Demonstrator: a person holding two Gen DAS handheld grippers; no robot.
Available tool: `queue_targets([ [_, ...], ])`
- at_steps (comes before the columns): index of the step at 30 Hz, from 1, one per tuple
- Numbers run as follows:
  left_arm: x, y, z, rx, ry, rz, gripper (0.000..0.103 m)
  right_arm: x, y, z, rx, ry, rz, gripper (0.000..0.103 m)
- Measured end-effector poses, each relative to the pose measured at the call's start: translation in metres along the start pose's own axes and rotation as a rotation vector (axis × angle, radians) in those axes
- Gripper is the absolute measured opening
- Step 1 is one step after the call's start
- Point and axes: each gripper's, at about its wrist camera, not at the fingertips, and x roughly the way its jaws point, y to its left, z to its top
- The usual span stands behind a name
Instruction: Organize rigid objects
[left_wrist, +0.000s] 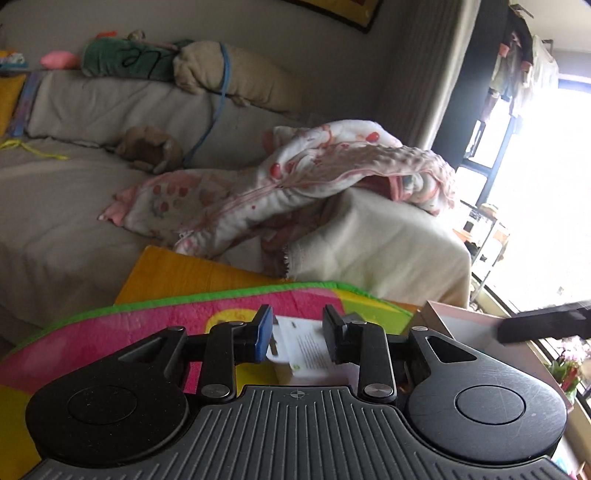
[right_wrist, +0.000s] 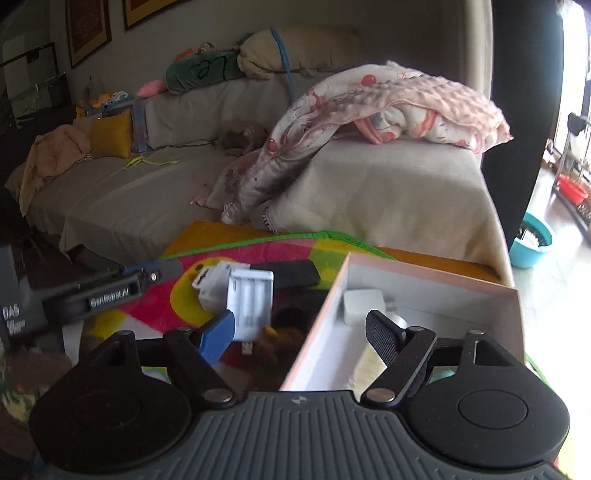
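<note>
The left gripper (left_wrist: 297, 332), jaws narrowed, clamps a white charger block (left_wrist: 301, 350) over the colourful mat (left_wrist: 147, 325), beside the open box (right_wrist: 424, 280). The block looks light, stiff and smooth – best pinched across its flat sides (as now). The right gripper (right_wrist: 301, 336) stands wide open and holds nothing, angled down over the box's near wall, beside a white battery holder (right_wrist: 251, 299).

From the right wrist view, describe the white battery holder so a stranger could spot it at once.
Find the colourful mat before the sofa, left of the open cardboard box. The white battery holder stands there among small white gadgets; its ribbed parallel slots set it apart from the flat black device behind.
</note>
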Motion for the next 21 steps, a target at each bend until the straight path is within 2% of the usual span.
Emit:
queue_targets([
  [1,0.006,0.004,0.003,-0.006,0.006,0.001,0.032,0.017,0.003,0.016,0.016,0.033,0.006,0.077],
  [2,0.011,0.008,0.005,-0.012,0.012,0.000,0.032,0.038,0.006,0.032,0.029,0.065,-0.001,0.069],
  [3,0.017,0.012,0.007,-0.020,0.020,-0.005,0.032,0.056,0.011,0.045,0.029,0.087,-0.022,0.053],
  [6,0.032,0.024,0.010,-0.047,0.042,-0.013,0.032,0.120,0.025,0.071,-0.008,0.178,-0.116,0.035],
  [8,0.043,0.031,0.010,-0.066,0.067,-0.027,0.032,0.158,0.033,0.078,-0.032,0.226,-0.189,0.029],
  [12,0.065,0.038,0.009,-0.080,0.124,-0.071,0.032,0.209,0.039,0.087,-0.037,0.279,-0.213,0.028],
  [13,0.069,0.038,0.009,-0.073,0.143,-0.081,0.032,0.217,0.041,0.088,-0.057,0.294,-0.220,0.025],
  [14,0.072,0.037,0.008,-0.064,0.158,-0.095,0.031,0.225,0.044,0.087,-0.088,0.319,-0.231,0.016],
  [15,0.074,0.036,0.007,-0.054,0.172,-0.116,0.029,0.230,0.045,0.085,-0.111,0.346,-0.236,0.011],
  [17,0.074,0.033,0.003,-0.032,0.194,-0.150,0.028,0.230,0.044,0.079,-0.119,0.400,-0.225,0.009],
  [21,0.061,0.028,-0.006,-0.001,0.228,-0.216,0.026,0.210,0.046,0.059,-0.147,0.437,-0.239,0.009],
])
